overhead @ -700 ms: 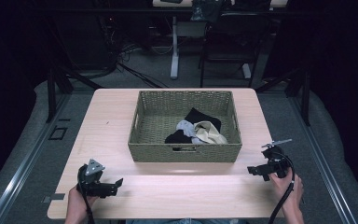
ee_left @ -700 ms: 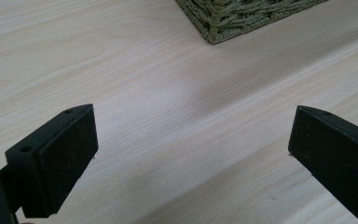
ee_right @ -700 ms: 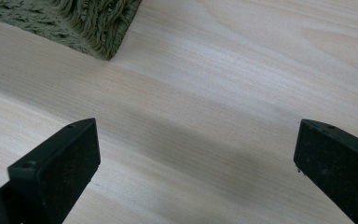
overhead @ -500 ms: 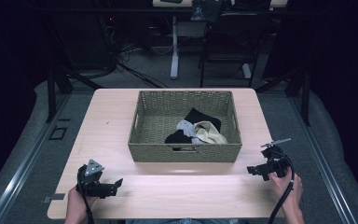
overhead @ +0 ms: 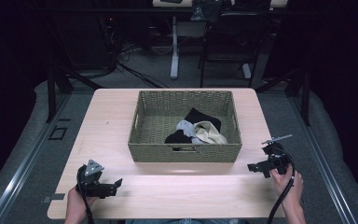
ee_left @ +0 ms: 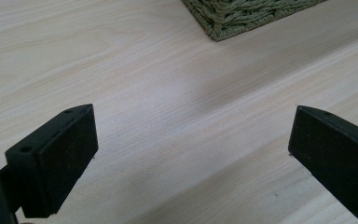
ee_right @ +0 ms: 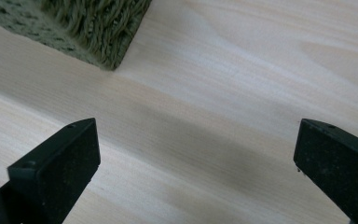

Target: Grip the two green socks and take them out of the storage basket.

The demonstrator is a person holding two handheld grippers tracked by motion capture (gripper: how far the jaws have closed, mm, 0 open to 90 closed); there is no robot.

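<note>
Woven olive basket (overhead: pixel 185 151) sits at table (overhead: pixel 107 121) centre, holding a heap of cloths (overhead: pixel 196 132): black, grey and cream, lying toward its 4 o'clock corner. Left gripper (overhead: pixel 115 185) rests at the table's 7 o'clock, near the front edge, jaws spread wide over bare wood; a basket corner shows at 12 o'clock in its own view. Right gripper (overhead: pixel 254 168) is held at 4 o'clock, just beside the basket's near right corner, jaws likewise spread, gripping nothing.
</note>
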